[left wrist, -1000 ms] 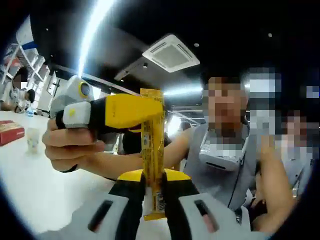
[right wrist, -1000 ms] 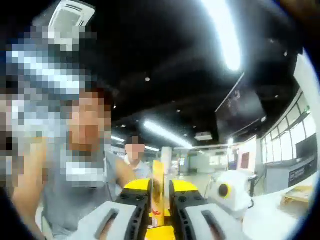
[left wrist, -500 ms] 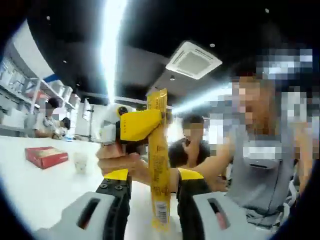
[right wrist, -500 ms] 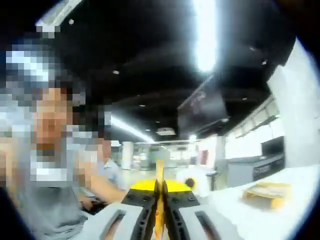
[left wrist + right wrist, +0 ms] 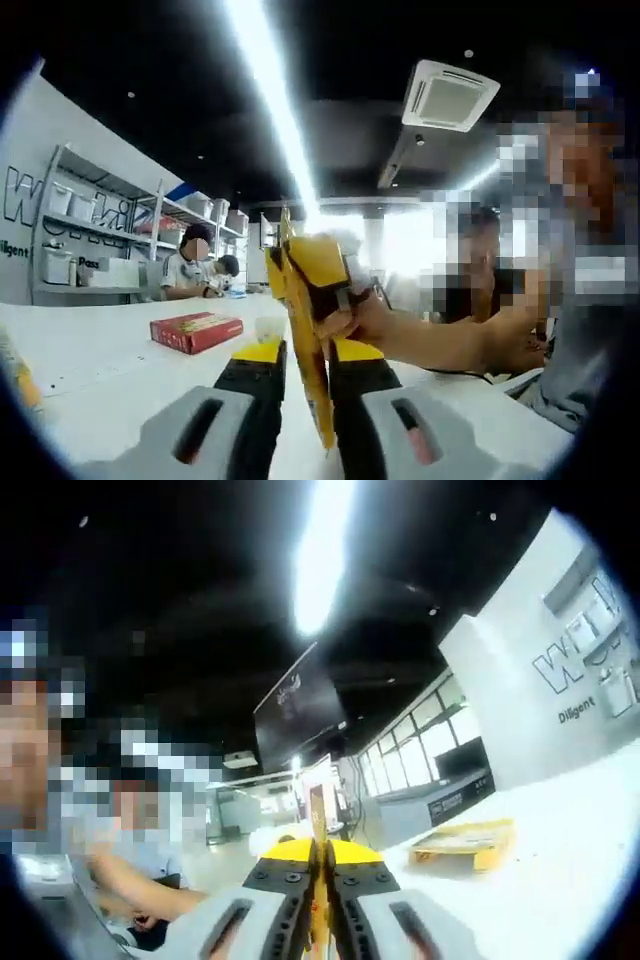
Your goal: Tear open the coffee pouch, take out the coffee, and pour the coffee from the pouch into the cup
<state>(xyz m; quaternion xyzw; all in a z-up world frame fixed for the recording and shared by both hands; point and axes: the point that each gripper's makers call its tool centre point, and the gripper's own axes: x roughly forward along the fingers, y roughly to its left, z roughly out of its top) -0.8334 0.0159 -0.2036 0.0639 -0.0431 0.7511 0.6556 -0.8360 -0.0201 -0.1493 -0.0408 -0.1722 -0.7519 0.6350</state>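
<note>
Left hand-held gripper (image 5: pixel 307 372) and right hand-held gripper (image 5: pixel 321 865) both pinching coffee pouch (image 5: pixel 306 340), upright

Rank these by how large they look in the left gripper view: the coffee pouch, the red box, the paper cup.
1. coffee pouch, by far the largest, but held between the jaws right at the camera, so nearness inflates it.
2. red box on the white table.
3. paper cup, smallest, partly hidden behind the pouch.
</note>
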